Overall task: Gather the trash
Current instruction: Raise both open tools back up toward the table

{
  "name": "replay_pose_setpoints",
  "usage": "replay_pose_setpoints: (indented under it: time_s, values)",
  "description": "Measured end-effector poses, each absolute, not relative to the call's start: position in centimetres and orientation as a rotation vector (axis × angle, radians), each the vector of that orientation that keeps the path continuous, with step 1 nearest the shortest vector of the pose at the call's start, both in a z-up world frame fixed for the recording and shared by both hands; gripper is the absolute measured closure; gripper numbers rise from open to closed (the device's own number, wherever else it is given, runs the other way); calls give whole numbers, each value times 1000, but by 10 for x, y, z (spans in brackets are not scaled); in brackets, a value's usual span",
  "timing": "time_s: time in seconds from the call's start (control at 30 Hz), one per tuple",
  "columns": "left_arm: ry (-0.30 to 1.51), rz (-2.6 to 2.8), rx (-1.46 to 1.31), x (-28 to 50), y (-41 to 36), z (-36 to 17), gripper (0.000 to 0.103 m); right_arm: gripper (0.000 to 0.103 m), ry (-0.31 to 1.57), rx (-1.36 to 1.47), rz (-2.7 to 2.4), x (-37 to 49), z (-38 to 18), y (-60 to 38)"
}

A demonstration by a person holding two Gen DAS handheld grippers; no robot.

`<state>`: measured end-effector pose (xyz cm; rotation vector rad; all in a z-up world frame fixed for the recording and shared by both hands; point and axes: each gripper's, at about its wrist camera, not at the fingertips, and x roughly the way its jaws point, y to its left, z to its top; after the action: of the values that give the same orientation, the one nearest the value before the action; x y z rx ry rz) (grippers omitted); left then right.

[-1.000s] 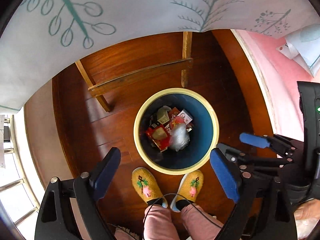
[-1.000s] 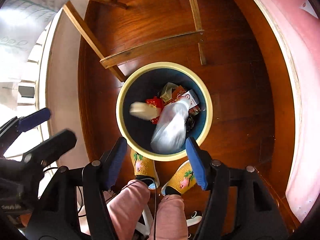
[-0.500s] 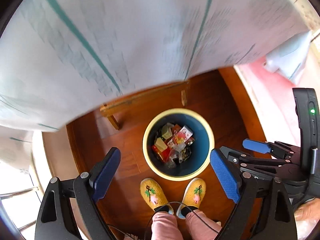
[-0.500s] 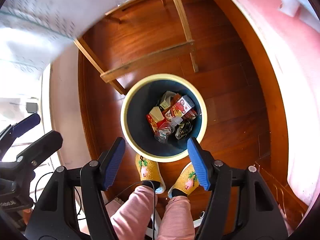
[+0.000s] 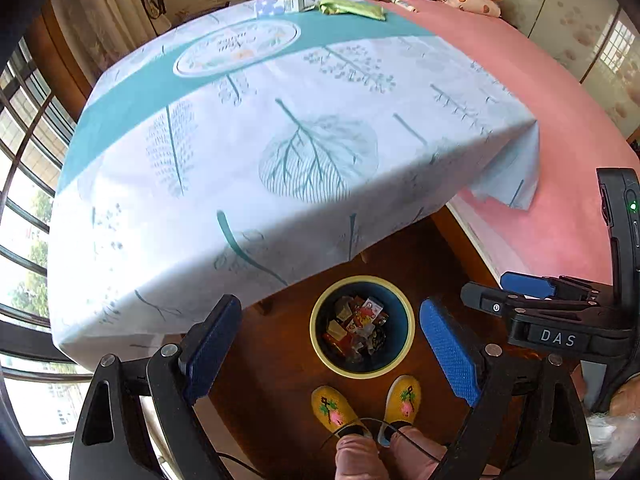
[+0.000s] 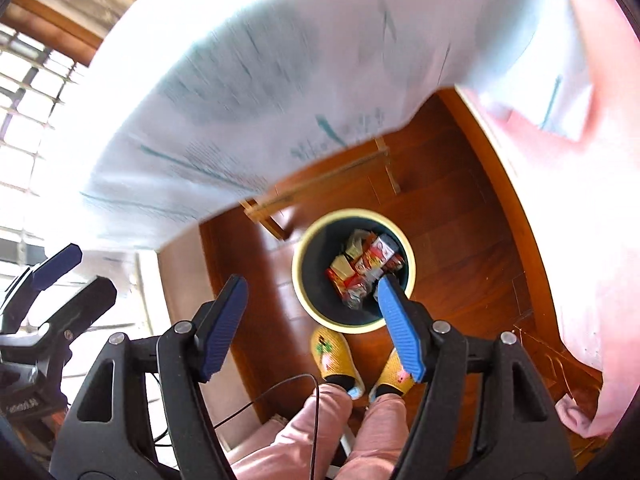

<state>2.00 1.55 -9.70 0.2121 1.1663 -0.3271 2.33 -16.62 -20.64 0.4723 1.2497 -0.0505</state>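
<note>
A blue bin with a yellow rim (image 5: 404, 312) stands on the wooden floor, holding several wrappers and boxes (image 5: 356, 330); it also shows in the right wrist view (image 6: 304, 248). My left gripper (image 5: 326, 342) is open and empty, high above the bin. My right gripper (image 6: 312, 320) is open and empty, also above the bin. On the far end of the table lie a green wrapper (image 5: 352, 7) and a small blue-and-white carton (image 5: 282, 3).
A table with a white and teal leaf-pattern cloth (image 5: 248, 132) fills the view ahead. A pink bed (image 5: 560, 128) with pillows and soft toys lies to the right. My feet in yellow slippers (image 5: 332, 408) stand by the bin. Windows are at the left.
Both grippers have risen from close over the bin to above the table edge. A clear bag and a packet that were falling from the right gripper now lie in the bin.
</note>
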Motion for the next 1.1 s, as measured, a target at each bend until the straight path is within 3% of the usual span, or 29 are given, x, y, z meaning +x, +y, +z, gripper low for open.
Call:
replay_pose_setpoints:
  time_s: [0.37, 0.7, 1.1]
  values:
    - [1016, -376, 237, 43, 22, 21, 11, 38, 1067, 425, -28, 19, -69, -155]
    - [934, -343, 226, 88, 40, 81, 11, 38, 872, 354, -63, 47, 40, -139]
    - [950, -265, 128, 159, 74, 96, 14, 38, 814, 342, -71, 88, 69, -126]
